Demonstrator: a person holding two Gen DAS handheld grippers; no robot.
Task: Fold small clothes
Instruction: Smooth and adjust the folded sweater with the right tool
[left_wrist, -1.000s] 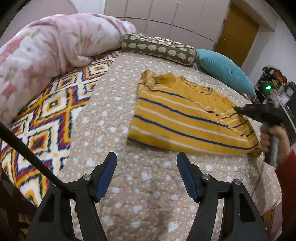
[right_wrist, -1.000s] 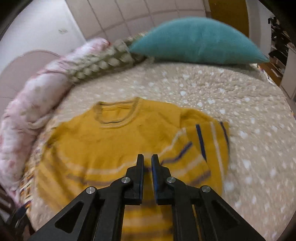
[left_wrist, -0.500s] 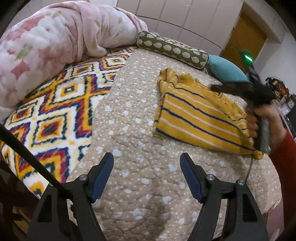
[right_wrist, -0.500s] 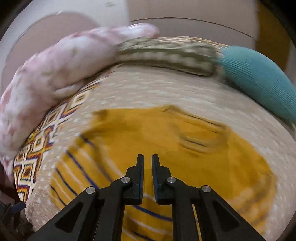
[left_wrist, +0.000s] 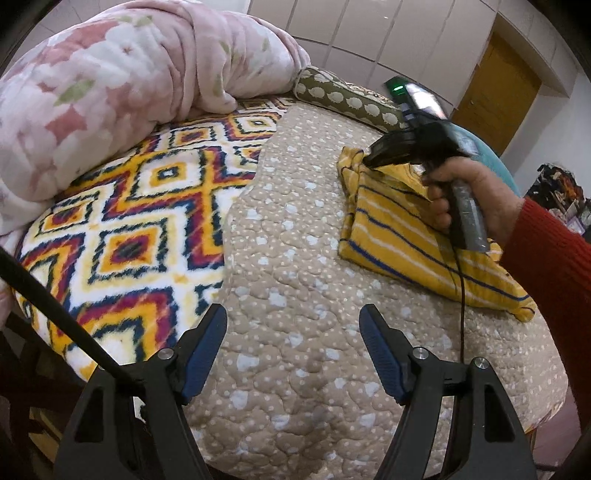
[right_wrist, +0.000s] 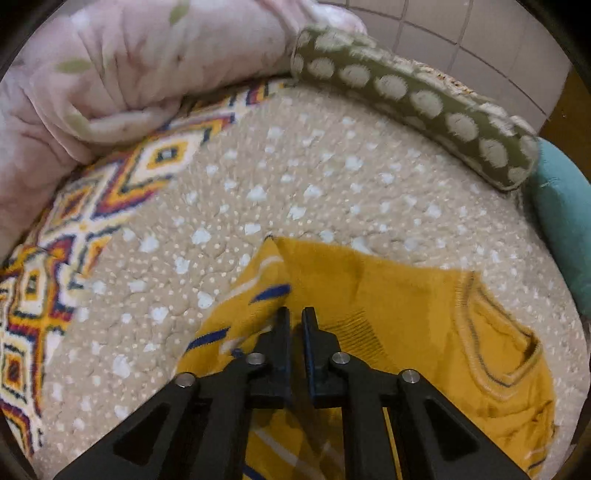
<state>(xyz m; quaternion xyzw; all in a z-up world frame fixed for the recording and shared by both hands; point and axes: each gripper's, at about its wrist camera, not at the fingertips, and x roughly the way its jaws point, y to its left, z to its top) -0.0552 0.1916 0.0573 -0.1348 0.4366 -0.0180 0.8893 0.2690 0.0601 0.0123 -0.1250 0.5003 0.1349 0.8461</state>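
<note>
Currently on the bed: yellow sweater (left_wrist: 402, 236) with blue and white stripes, folded, lying on the beige dotted quilt (left_wrist: 295, 266) toward the right edge of the bed, collar (right_wrist: 495, 332) turned toward the teal pillow (right_wrist: 561, 218). Left gripper (left_wrist: 293, 354) hanging over bare quilt near the front edge of the bed, well apart from the sweater, blue pads (left_wrist: 203, 350) spread wide, nothing between them. Right gripper (right_wrist: 293, 325) held by a hand (left_wrist: 469, 192) in a red sleeve (left_wrist: 546, 258), tips down at the far left corner of the sweater; fingers pressed nearly together, only a thin gap left. Fabric directly under the tips, but cannot tell whether any of it sits pinched in that gap. Black cable (left_wrist: 460, 295) dropping from the right handle across the striped cloth. Left of the quilt, a patterned blanket (left_wrist: 140, 221) in orange, white and navy diamonds. Pink flowered duvet (left_wrist: 122, 85) bunched up along the far left corner of the bed. Olive bolster (right_wrist: 417, 96) with pale spots along the head edge, its end touching the teal pillow. Yellow door (left_wrist: 495, 96) beyond the bed's far right corner.
</note>
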